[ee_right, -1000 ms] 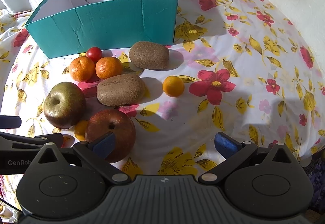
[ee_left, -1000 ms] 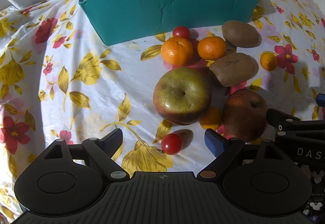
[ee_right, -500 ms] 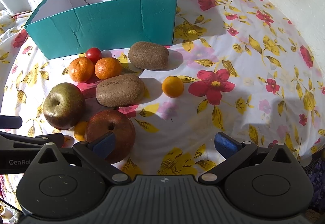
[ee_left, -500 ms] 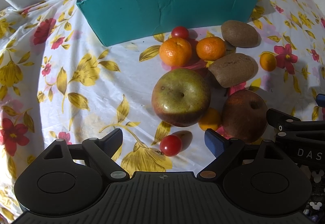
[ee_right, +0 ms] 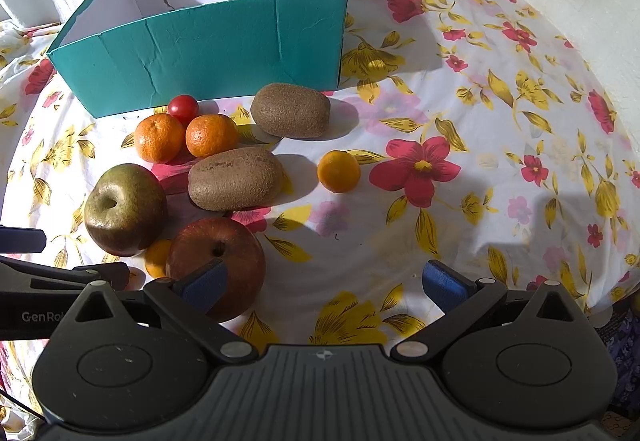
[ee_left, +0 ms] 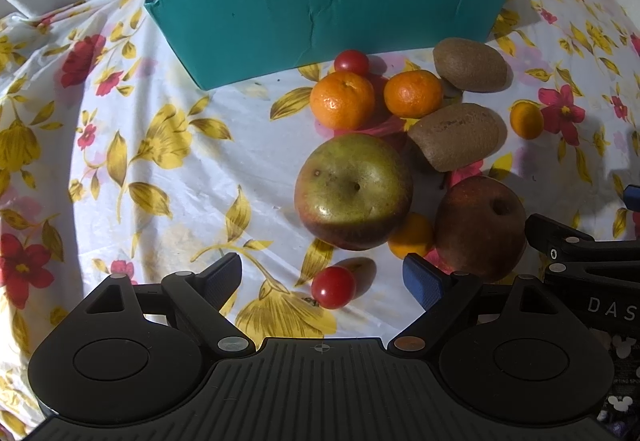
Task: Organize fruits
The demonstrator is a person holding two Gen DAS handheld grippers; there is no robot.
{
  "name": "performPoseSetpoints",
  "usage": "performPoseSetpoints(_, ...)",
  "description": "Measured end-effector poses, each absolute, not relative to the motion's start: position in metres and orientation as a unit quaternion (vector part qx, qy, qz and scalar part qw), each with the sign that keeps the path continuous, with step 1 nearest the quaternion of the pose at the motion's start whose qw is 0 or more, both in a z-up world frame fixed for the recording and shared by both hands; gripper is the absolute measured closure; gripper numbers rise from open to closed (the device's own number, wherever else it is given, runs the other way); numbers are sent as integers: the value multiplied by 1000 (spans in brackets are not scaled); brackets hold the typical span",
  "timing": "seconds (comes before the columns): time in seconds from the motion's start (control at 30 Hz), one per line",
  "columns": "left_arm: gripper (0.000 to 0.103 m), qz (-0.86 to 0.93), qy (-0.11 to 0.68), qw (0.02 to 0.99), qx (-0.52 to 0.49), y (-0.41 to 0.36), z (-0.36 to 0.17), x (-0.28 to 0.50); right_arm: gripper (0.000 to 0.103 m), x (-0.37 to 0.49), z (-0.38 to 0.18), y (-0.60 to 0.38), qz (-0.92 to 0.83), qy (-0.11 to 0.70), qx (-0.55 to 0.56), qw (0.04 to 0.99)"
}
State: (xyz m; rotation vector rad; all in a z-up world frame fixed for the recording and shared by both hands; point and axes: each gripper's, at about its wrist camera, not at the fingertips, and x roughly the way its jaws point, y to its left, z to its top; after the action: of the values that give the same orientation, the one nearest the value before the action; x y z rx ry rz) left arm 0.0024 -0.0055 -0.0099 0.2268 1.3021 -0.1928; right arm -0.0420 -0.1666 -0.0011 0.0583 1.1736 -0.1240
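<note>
The left gripper [ee_left: 322, 273] hangs with jaws released and empty; a cherry tomato [ee_left: 333, 287] lies on the tabletop [ee_left: 160, 181] right between its fingertips, the green apple [ee_left: 354, 191] just beyond. The right gripper [ee_right: 324, 279], also spread and empty, has the red apple [ee_right: 224, 253] against its left finger. The teal box [ee_right: 208, 41] stands behind the fruit, its floor mostly hidden by its front wall. A small orange fruit [ee_left: 412, 235] is half hidden between the apples.

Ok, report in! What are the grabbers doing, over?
Left gripper open over cherry tomato. Right gripper open, empty. Fruit outside teal box. Green apple crowds tomato.
</note>
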Motion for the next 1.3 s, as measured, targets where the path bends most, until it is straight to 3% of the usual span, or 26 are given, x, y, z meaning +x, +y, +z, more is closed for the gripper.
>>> performPoseSetpoints(1.3,11,-91,606,783,104,-5,-11,0,0,-48,-1,-169,-60,552,30,831)
